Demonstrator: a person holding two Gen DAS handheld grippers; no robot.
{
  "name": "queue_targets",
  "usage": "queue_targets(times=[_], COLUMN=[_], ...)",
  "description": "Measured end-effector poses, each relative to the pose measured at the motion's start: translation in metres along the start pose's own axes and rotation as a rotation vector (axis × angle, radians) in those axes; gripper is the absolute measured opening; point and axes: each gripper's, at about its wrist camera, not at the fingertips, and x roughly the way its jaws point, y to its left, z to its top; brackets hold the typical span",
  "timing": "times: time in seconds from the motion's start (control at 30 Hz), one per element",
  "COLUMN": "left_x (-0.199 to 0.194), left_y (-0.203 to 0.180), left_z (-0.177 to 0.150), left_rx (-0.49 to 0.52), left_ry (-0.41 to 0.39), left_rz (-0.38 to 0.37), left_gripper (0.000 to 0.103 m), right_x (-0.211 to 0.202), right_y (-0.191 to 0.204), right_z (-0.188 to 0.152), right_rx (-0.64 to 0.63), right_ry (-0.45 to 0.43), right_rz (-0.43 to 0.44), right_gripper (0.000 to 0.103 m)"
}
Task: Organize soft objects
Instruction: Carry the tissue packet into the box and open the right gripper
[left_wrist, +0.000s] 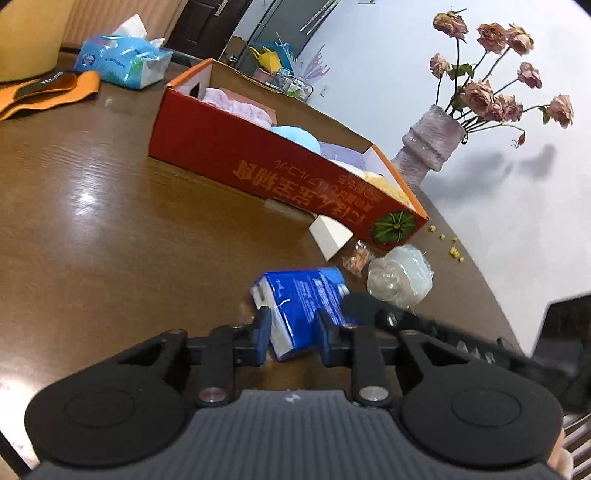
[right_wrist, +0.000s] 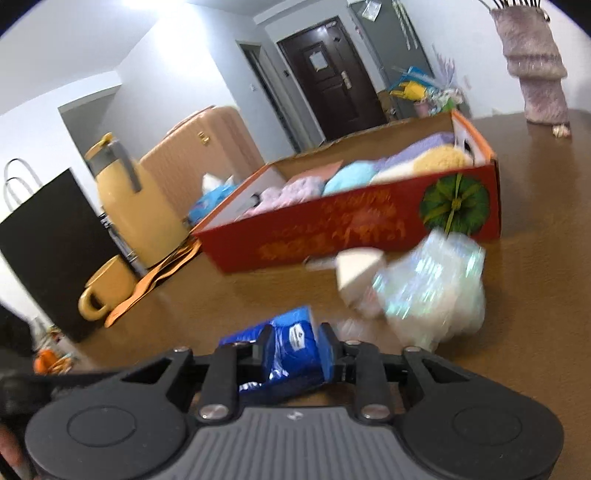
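Tissue pack (left_wrist: 299, 306), blue, sits on table (left_wrist: 110, 221) near me, red box (left_wrist: 280, 173) further back. Both my grippers, left (left_wrist: 291, 325) and right (right_wrist: 295, 350), pinch it from opposite ends, jaws half closed. Feels light, squishy, slick wrap; grip mid-body. Wrapped puff (left_wrist: 400, 282) crowds right, table edge beyond; open room left.

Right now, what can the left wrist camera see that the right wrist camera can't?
Only the left wrist camera shows the dried roses in the vase, little yellow crumbs on the table, and the right gripper reaching in. Only the right wrist camera shows the yellow suitcases, a yellow mug, a black bag and the whole dark door. Both show the red box of soft things, the blue tissue pack, the white wedge and the clear wrapped bundle.
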Motion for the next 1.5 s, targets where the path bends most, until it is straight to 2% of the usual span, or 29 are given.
queue_targets(times=[0.23, 0.37, 0.5, 0.57, 0.67, 0.77, 0.8, 0.93, 1.07, 1.2, 1.3, 1.37, 1.43, 1.5], left_x=[-0.041, -0.049, -0.051, -0.050, -0.047, -0.043, -0.041, -0.035, -0.031, -0.005, 0.035, 0.067, 0.096, 0.115], left_y=[-0.011, -0.013, -0.014, -0.012, -0.010, -0.010, -0.010, -0.015, -0.028, -0.045, -0.048, -0.042, -0.035, -0.030], left_z=[-0.035, -0.049, -0.048, -0.047, -0.047, -0.046, -0.044, -0.034, 0.012, 0.087, 0.140, 0.167, 0.181, 0.184], left_rx=[0.065, 0.077, 0.086, 0.080, 0.060, 0.060, 0.057, 0.065, 0.100, 0.159, 0.170, 0.146, 0.133, 0.165], left_ry=[0.090, 0.103, 0.069, 0.068, 0.081, 0.094, 0.098, 0.076, -0.010, -0.089, -0.066, -0.012, 0.043, 0.072], left_rz=[-0.044, -0.062, 0.010, 0.018, -0.015, -0.043, -0.054, -0.066, -0.105, -0.141, -0.126, -0.110, -0.075, -0.020], left_gripper=[0.027, 0.029, 0.046, 0.046, 0.045, 0.039, 0.034, 0.033, 0.033, 0.033, 0.033, 0.034, 0.034, 0.034], right_x=[-0.060, -0.085, -0.085, -0.081, -0.075, -0.071, -0.068, -0.062, -0.066, -0.058, -0.030, -0.003, 0.025, 0.055], right_y=[0.025, 0.026, 0.024, 0.022, 0.016, 0.011, 0.011, 0.008, 0.013, 0.015, 0.009, 0.001, -0.005, -0.018], right_z=[-0.055, -0.068, -0.069, -0.069, -0.071, -0.071, -0.070, -0.065, -0.032, 0.046, 0.103, 0.132, 0.150, 0.158], right_rx=[-0.001, 0.033, 0.040, 0.045, 0.063, 0.085, 0.089, 0.096, 0.078, 0.008, -0.021, -0.008, -0.034, 0.000], right_ry=[0.017, 0.002, -0.004, -0.008, -0.001, 0.012, 0.018, 0.027, -0.031, -0.136, -0.164, -0.154, -0.118, -0.049], right_rz=[0.004, 0.028, 0.009, 0.001, -0.003, 0.026, 0.036, 0.043, 0.036, 0.021, -0.028, -0.072, -0.124, -0.150], right_gripper=[0.023, 0.024, 0.025, 0.029, 0.030, 0.029, 0.029, 0.027, 0.022, 0.020, 0.020, 0.020, 0.020, 0.020])
